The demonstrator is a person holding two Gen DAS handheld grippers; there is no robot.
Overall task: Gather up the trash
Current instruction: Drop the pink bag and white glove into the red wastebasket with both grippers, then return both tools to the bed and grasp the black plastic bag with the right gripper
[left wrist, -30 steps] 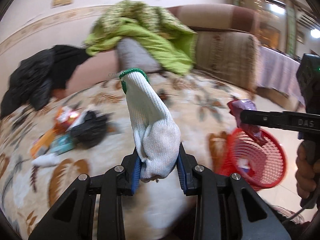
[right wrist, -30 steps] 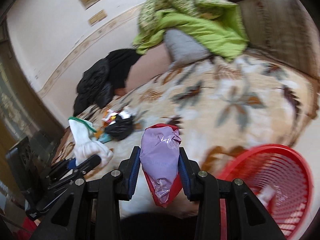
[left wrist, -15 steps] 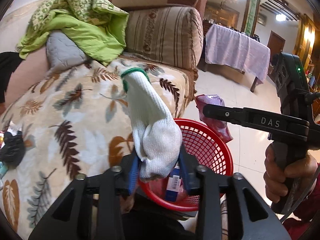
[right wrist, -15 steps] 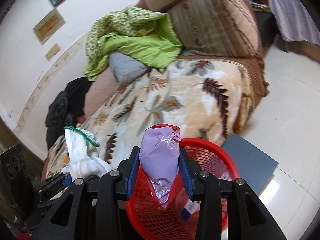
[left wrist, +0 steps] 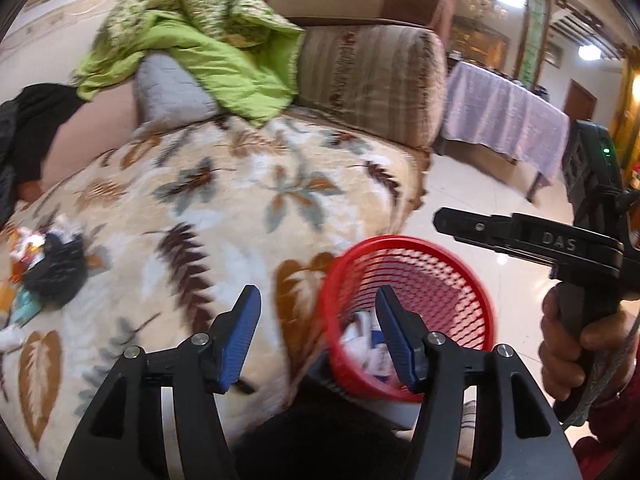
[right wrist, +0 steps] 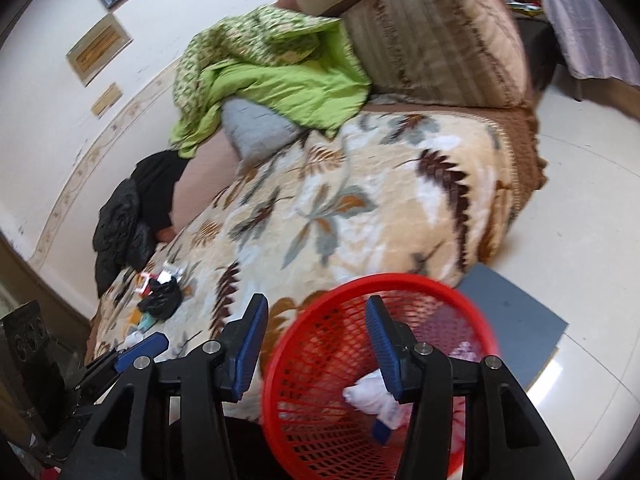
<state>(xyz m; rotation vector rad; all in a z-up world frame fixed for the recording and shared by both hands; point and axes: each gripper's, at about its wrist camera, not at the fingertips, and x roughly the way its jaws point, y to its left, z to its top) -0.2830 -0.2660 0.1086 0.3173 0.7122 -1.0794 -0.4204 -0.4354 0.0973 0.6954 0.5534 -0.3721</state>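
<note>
A red mesh basket stands on the floor beside the bed. Inside it lie the white glove and a purple wrapper with other scraps. My left gripper hangs over the basket's near rim, its jaws opening with nothing between them. My right gripper is also above the basket, jaws opening and empty; it shows from the side in the left wrist view as well. A heap of trash, a black bag and colourful wrappers, lies on the leaf-patterned blanket to the left.
A green quilt and grey pillow lie at the bed's head, by a striped cushion. Black clothing is piled by the wall. A grey mat lies under the basket on the pale tiled floor; a cloth-covered table stands behind.
Both grippers swung from the bed over the basket and opened. The white glove left the left gripper and the purple wrapper left the right; both now lie in the basket.
</note>
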